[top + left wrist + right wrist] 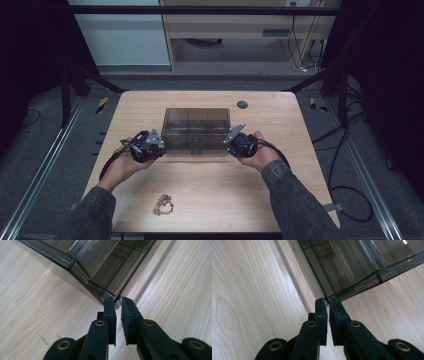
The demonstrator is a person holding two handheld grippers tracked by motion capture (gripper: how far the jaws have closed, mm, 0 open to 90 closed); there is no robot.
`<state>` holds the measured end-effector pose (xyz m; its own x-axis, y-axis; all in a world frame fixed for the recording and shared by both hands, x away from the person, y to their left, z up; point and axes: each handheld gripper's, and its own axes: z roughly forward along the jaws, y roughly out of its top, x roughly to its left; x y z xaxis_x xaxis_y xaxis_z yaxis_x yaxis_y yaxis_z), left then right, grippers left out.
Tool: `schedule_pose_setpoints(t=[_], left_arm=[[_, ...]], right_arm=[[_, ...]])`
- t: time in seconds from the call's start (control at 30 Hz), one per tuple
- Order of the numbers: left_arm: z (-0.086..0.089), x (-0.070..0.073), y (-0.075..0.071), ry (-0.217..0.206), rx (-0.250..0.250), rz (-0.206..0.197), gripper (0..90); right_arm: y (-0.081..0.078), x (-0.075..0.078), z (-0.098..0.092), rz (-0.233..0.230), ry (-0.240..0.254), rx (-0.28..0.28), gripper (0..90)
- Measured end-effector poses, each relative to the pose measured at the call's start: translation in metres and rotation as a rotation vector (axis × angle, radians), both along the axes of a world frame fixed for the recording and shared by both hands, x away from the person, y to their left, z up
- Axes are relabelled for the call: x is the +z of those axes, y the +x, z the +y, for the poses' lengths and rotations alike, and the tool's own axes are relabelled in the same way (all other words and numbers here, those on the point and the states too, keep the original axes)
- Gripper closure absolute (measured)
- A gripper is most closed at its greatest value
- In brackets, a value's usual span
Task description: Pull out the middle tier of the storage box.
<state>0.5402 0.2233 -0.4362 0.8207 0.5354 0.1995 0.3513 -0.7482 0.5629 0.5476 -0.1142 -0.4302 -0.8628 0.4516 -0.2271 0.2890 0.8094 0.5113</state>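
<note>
Both ends of the smoky plastic box (196, 131) are pinched, left gripper (116, 301) and right gripper (327, 300) clamped on its walls; lifting remains, by my judgement.

Box (196, 131) is smoke-grey, see-through plastic; surface (215, 185) is pale wood with visible grain. Both claws black, left claw (116, 301) and right claw (327, 300), with brass-coloured rivets. Small gold-toned chain (163, 206); sleeves dark grey.

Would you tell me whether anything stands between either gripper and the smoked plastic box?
Nothing visible does. The left gripper pinches the box's thin wall at one near corner, the right gripper at the other; the chain lies apart, nearer the person.
</note>
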Motion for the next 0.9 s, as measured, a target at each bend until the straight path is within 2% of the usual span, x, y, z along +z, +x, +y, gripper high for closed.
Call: schedule_pose_setpoints(t=[0.2,0.47,0.6,0.7,0.73,0.9], left_arm=[[0.0,0.001,-0.006,0.019,-0.016,-0.005,82.6],[0.0,0.0,-0.015,0.011,-0.024,-0.011,83.0],[0.0,0.001,-0.017,0.031,-0.03,-0.008,83.1],[-0.001,0.001,-0.019,0.018,-0.043,-0.014,83.2],[-0.001,0.001,-0.021,0.031,-0.034,-0.011,83.2],[-0.001,0.002,-0.025,0.034,-0.041,-0.011,83.3]], right_arm=[[-0.006,0.001,0.0,0.006,-0.005,0.012,86.1],[-0.013,0.0,-0.003,0.001,0.003,0.021,86.4],[-0.017,0.0,-0.003,-0.005,0.001,0.03,86.5],[-0.02,0.001,-0.002,-0.006,-0.002,0.025,86.5],[-0.021,0.001,-0.002,-0.009,-0.006,0.03,86.5],[-0.024,0.001,-0.002,-0.013,-0.01,0.034,86.5]])
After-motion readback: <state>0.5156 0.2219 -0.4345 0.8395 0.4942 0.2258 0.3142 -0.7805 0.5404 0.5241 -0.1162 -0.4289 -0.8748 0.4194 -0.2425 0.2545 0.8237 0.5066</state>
